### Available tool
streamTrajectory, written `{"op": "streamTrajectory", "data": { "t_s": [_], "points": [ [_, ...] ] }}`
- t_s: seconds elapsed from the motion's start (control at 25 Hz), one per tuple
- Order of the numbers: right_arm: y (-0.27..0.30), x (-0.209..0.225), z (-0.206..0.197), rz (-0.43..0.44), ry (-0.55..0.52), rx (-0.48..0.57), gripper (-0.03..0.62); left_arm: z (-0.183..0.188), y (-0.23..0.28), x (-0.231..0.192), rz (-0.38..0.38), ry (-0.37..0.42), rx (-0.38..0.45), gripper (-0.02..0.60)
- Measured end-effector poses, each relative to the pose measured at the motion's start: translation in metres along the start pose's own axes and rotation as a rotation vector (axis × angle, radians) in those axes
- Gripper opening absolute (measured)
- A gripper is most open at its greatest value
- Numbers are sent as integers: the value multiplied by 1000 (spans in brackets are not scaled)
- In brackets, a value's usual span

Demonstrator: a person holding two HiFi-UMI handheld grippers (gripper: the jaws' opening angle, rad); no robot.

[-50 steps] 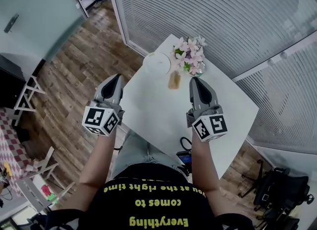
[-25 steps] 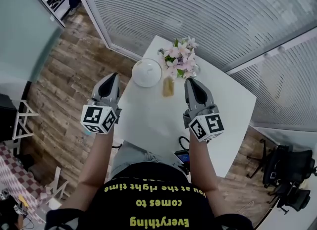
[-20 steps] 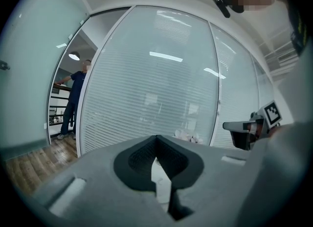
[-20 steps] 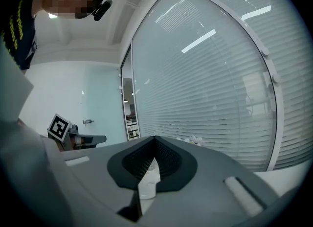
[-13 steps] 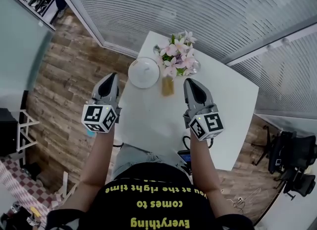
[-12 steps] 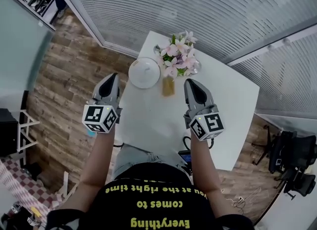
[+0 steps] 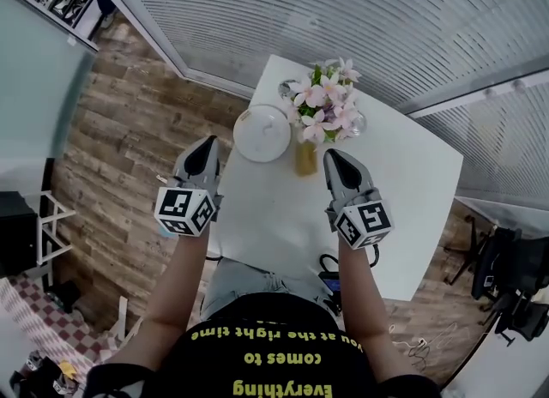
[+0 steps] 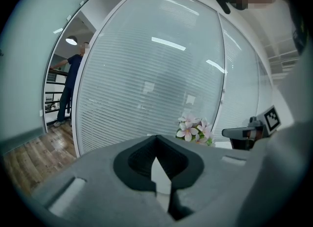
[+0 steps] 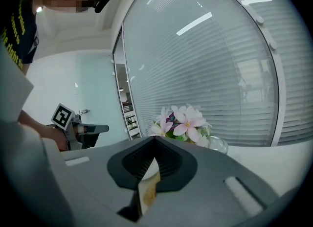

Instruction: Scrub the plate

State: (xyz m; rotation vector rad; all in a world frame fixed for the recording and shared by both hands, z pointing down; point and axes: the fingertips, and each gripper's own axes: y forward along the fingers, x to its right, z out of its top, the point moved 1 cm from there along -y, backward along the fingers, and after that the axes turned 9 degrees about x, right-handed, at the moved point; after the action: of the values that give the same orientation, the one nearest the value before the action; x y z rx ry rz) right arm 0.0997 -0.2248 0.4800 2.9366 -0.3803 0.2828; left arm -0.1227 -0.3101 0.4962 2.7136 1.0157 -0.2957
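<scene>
Left gripper point(image 7: 208, 144) over table point(image 7: 403, 190) left edge, right gripper point(image 7: 331, 157) over its middle, both jaws together; plate point(image 7: 263, 133) at far-left edge, sponge point(image 7: 305, 157) just beside, flowers point(image 7: 328, 105) behind.

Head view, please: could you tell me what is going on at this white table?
A person stands at the white table with a hand-held gripper in each hand. The left hand-held gripper and the right hand-held gripper are both shut and empty, held short of the white plate and the yellowish block beside the flowers. Scrubbing has not started.
</scene>
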Motion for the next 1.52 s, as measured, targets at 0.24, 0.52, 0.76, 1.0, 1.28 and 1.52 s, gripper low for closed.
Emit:
{"op": "streamTrajectory", "data": {
  "t_s": [0.24, 0.52, 0.76, 1.0, 1.28, 1.52],
  "points": [
    [14, 3, -30, 14, 22, -66, 6, -17, 8, -12, 17, -22, -32, 0],
    [25, 5, -62, 23, 44, -137, 6, -46, 18, -19, 3, -47, -103, 1],
    [32, 5, -85, 23, 51, -199, 57, -69, 32, -22, -20, -83, -174, 2],
    [33, 10, -107, 0, 57, -265, 135, -92, 46, -24, -37, -148, -241, 10],
    [36, 12, -121, -13, 55, -307, 206, -123, 62, -29, -57, -263, -343, 182],
    [39, 10, -129, -17, 32, -335, 253, -138, 81, -25, -93, -344, -392, 235]
  ]
}}
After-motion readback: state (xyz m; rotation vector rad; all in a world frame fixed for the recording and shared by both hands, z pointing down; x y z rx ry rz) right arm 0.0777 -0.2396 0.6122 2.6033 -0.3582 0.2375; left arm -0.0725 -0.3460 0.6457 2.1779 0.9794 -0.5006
